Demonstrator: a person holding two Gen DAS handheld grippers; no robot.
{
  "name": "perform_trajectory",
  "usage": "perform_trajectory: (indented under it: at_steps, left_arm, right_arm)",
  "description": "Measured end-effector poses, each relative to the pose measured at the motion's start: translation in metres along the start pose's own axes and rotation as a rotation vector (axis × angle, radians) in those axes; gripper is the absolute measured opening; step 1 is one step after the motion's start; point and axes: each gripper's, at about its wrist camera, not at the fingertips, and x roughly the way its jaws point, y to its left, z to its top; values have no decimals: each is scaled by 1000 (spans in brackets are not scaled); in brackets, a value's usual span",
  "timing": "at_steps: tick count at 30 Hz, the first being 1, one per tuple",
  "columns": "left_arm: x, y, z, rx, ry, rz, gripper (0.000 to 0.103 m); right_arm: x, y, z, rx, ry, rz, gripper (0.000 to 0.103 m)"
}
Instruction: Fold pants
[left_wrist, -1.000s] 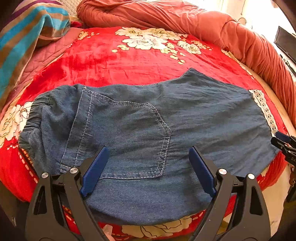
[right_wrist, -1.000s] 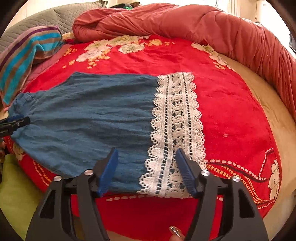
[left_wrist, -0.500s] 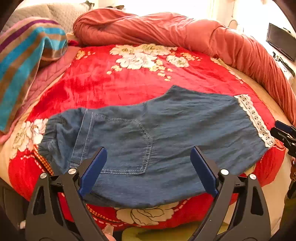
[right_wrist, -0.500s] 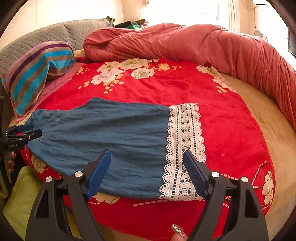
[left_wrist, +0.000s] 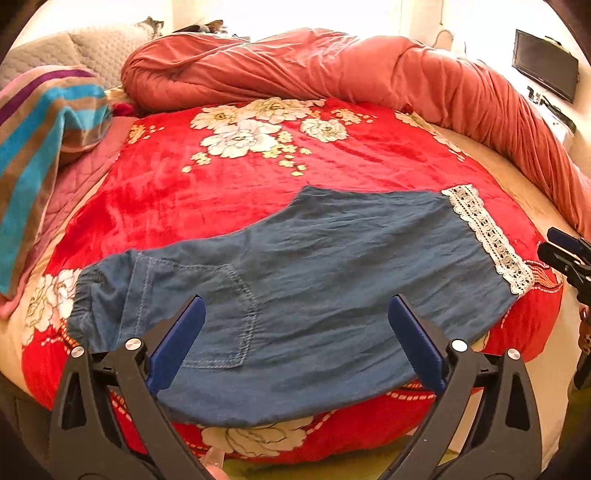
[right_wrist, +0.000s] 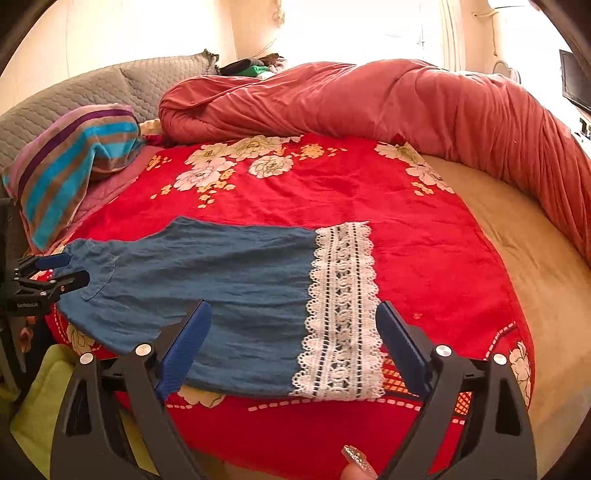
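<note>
- The pants (left_wrist: 325, 288), blue denim, lie flat on a red floral blanket (left_wrist: 229, 192) near the bed's front edge, apparently doubled so one leg lies on the other.
- Their waistband sits at the left end and a white lace hem (right_wrist: 341, 314) at the right.
- A stitched back pocket (left_wrist: 207, 314) faces up near the waist.
- The left gripper (left_wrist: 295, 332) hangs above the waist half, its blue pads (left_wrist: 177, 343) spread wide; the jaws have just been opening, with nothing pinched between them.
- The right gripper (right_wrist: 293, 343) hangs above the hem end, pads (right_wrist: 184, 343) also wide apart; its jaws have just been opening too, and the cloth lies below them, not gripped.
- In the left view, the right gripper's tip shows at the right edge, just beyond the lace.
- In the right view, the left gripper's tip shows at the left edge, beside the waistband.
- A glittery fingernail (right_wrist: 356, 459) shows at the bottom of the right view.
- A rumpled rust-red duvet (right_wrist: 369, 107) is bunched along the far and right sides of the bed.
- A striped towel (right_wrist: 70, 166) lies at the far left, in front of a grey quilted headboard (right_wrist: 140, 81).
- A dark screen (left_wrist: 545, 64) hangs on the far right wall.
</note>
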Motion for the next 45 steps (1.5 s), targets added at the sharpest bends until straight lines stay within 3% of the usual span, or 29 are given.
perform_trajectory:
  at_steps: [18,29,39,41,45]
  left_arm:
    - [46,-55,32,137,52,-30,93]
    - [109,-106,93,272,94,-179,93]
    - [168,-143,114,355,151,-224,91]
    - [176,-146,116,345,154,-253,84]
    - [188,-151,115,339,177,-315,78]
  right_arm:
    - [20,-26,-20,75,48,9,91]
    - [31,-36,-31,131,81,21,91]
    - [48,-44,-43,198,122,78,91]
    - [53,-45,-45,221,129,102,90]
    - [57,-47,-43,238,118,122,71]
